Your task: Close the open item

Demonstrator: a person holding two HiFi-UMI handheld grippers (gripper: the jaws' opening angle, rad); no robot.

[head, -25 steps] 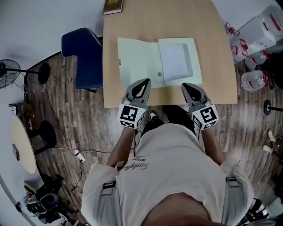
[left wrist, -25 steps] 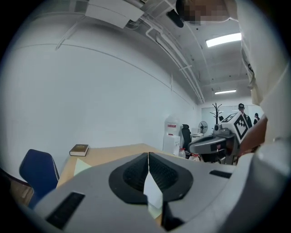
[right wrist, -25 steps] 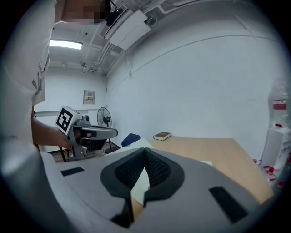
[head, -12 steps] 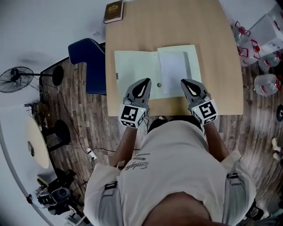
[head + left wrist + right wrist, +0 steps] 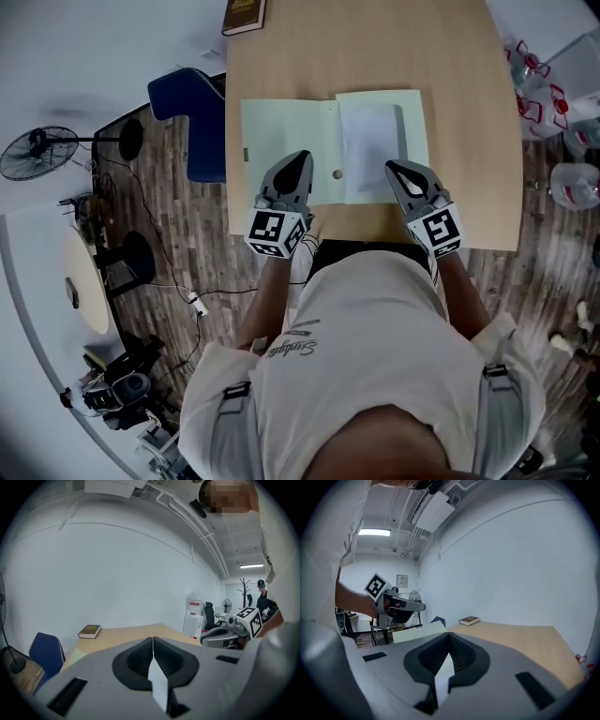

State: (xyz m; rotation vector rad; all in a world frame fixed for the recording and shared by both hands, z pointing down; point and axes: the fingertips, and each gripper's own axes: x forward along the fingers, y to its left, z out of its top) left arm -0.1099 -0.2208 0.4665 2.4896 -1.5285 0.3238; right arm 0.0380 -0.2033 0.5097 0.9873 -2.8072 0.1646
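Folder [image 5: 281, 131] lies open on the table [image 5: 375, 47]. Left tool [image 5: 302, 157] and right tool [image 5: 392, 167], jaws together and empty, have advanced over its near edge. Closing likely starts next.

The folder [image 5: 286, 150] lies open on the table [image 5: 375, 47], a sheaf of paper [image 5: 370, 141] on its right half. Over the folder's near edge are the left gripper [image 5: 302, 156], by the fold, and the right gripper [image 5: 392, 167], at the right corner. Behind the folder, to the left, lies a book [image 5: 243, 15]. Left of the folder, off the table, stands a chair [image 5: 192, 131].
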